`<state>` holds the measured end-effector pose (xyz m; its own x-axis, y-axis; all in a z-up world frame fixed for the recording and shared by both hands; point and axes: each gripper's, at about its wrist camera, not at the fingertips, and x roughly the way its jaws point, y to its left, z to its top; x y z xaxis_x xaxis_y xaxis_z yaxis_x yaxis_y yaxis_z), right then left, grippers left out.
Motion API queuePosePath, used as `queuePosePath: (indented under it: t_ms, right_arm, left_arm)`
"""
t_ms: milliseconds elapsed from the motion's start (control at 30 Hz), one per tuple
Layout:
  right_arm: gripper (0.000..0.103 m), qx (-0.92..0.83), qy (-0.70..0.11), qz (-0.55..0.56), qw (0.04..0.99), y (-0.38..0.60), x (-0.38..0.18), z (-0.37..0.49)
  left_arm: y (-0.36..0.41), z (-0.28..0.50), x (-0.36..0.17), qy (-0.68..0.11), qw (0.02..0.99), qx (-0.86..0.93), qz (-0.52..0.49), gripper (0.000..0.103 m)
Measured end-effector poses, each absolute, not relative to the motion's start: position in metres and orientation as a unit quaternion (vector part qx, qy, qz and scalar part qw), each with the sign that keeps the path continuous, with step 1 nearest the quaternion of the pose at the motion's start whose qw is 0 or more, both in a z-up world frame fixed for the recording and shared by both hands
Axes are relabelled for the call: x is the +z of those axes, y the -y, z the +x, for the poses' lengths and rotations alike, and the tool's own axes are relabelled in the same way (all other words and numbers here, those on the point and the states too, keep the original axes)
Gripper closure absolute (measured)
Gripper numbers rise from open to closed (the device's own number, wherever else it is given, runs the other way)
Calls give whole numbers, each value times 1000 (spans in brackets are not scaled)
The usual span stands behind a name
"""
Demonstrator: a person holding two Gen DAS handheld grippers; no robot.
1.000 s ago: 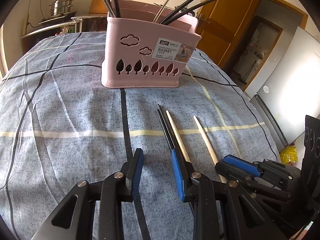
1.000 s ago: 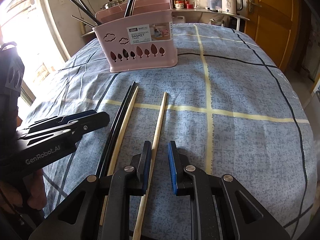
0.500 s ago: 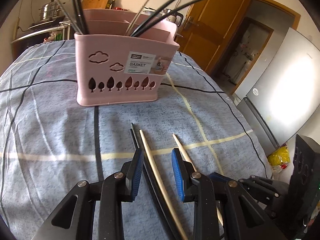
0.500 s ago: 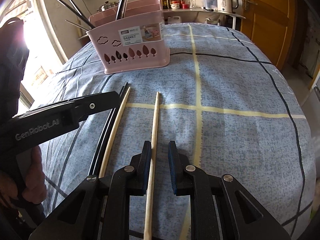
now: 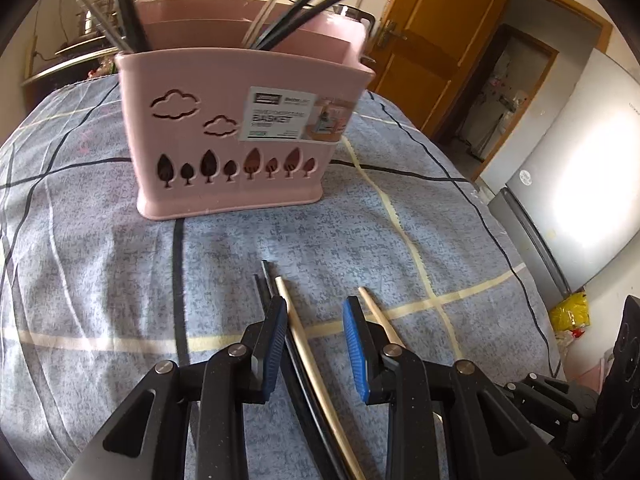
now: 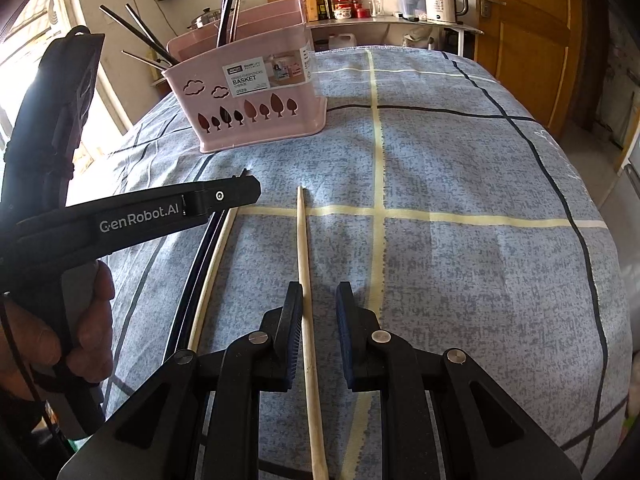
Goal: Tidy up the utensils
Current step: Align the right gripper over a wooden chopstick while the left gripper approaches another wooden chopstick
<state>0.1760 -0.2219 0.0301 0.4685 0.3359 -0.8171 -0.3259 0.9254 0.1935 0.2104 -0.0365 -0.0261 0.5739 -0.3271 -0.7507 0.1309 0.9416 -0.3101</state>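
Now straddling chopsticks with both tongs, none gripped yet. Left tongs (image 5: 316,344) part open around a pale stick (image 5: 304,344) and black pair (image 5: 266,284), long axes running 6 to 12 toward basket (image 5: 240,132). Right tongs (image 6: 318,324) narrowly open about lone stick (image 6: 306,300), pads not pressing. On the cloth-covered table (image 6: 460,160), basket at 11.

Wooden chopstick (image 6: 306,300) end cut off
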Motion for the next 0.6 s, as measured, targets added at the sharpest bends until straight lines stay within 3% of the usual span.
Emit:
queuePosePath:
  t_ms: [600]
  right_arm:
    - [87,181,-481,-9,858,233,31,177]
  left_arm:
    - [51,212,-33,-461,876,-120,-81,74]
